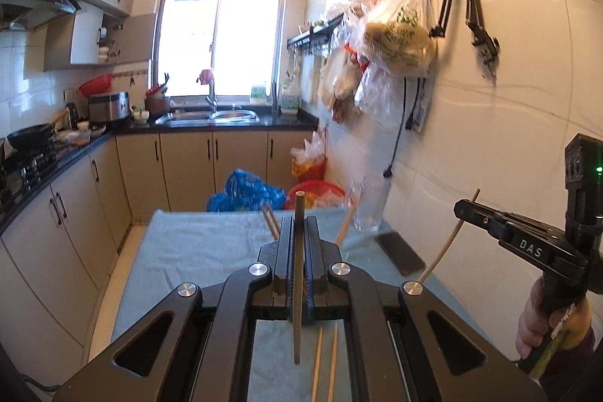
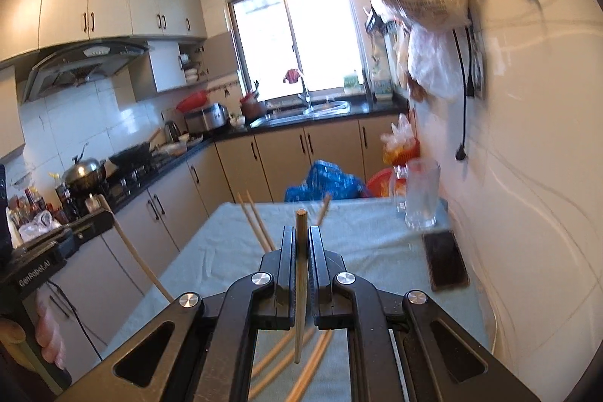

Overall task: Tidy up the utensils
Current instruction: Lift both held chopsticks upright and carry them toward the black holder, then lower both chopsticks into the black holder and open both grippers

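Note:
My left gripper (image 1: 299,225) is shut on a dark wooden chopstick (image 1: 297,289) that stands nearly upright between the jaws, above the table's pale blue cloth (image 1: 196,251). My right gripper (image 2: 301,232) is shut the same way on another chopstick (image 2: 299,289). Each gripper also shows in the other's view: the right gripper (image 1: 460,208) holds a pale chopstick (image 1: 446,243), and the left gripper (image 2: 107,219) holds its chopstick (image 2: 139,260). Several loose chopsticks (image 1: 324,364) (image 2: 258,228) lie on the cloth under and ahead of both grippers.
A clear glass mug (image 2: 420,194) and a dark phone (image 2: 446,260) sit at the table's right side by the tiled wall. Beyond the far edge are a blue bag (image 1: 245,193) and a red basin (image 1: 320,191). Plastic bags (image 1: 395,36) hang from wall hooks. Cabinets line the left.

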Tool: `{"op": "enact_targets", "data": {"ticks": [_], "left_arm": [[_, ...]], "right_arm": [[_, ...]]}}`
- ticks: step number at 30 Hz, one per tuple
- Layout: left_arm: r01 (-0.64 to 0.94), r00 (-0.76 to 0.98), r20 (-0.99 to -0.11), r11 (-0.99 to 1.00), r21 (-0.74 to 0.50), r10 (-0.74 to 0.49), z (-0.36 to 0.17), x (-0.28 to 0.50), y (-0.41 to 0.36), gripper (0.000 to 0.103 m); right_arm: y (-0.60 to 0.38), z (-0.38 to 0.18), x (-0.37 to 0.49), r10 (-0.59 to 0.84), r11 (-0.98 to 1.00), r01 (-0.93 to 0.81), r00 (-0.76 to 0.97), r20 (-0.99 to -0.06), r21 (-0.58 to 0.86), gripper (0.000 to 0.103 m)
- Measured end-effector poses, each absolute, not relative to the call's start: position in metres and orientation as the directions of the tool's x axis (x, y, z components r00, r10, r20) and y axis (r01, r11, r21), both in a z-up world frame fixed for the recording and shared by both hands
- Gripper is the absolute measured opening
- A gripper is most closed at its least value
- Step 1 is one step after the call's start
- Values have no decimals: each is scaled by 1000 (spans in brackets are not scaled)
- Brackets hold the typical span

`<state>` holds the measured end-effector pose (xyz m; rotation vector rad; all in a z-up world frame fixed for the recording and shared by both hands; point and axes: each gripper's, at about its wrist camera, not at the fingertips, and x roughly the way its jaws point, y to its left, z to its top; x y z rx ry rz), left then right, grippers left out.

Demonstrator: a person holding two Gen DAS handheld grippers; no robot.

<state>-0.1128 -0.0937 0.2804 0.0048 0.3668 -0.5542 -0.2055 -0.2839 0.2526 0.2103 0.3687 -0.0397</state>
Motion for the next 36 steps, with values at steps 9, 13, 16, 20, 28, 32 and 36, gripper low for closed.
{"op": "enact_targets", "data": {"ticks": [9,13,16,20,28,32,36], "left_arm": [[513,790,-304,846,-148,-532,304,-56,-124,4],[501,794,-311,852,-155,-523,296,-32,-136,4],[498,771,-349,846,-191,-533,279,-9,-145,4],[486,732,-415,841,-237,-540,250,16,-151,4],[455,732,-449,858,-239,-513,227,18,-145,4],[460,724,-454,854,-242,-519,227,10,-138,18],[453,745,-427,859,-240,-512,233,-6,-125,32]], "right_arm": [[-291,275,-156,7,958,71,963,-269,279,6],[-291,266,-133,-15,957,93,961,-275,274,7],[-295,248,-115,-21,953,112,952,-306,282,7],[-304,223,-95,-27,945,144,929,-368,294,7],[-313,187,-80,-2,937,160,892,-453,311,8],[-315,180,-80,-6,933,173,884,-467,316,13],[-317,183,-83,-16,927,187,886,-464,325,41]]}}
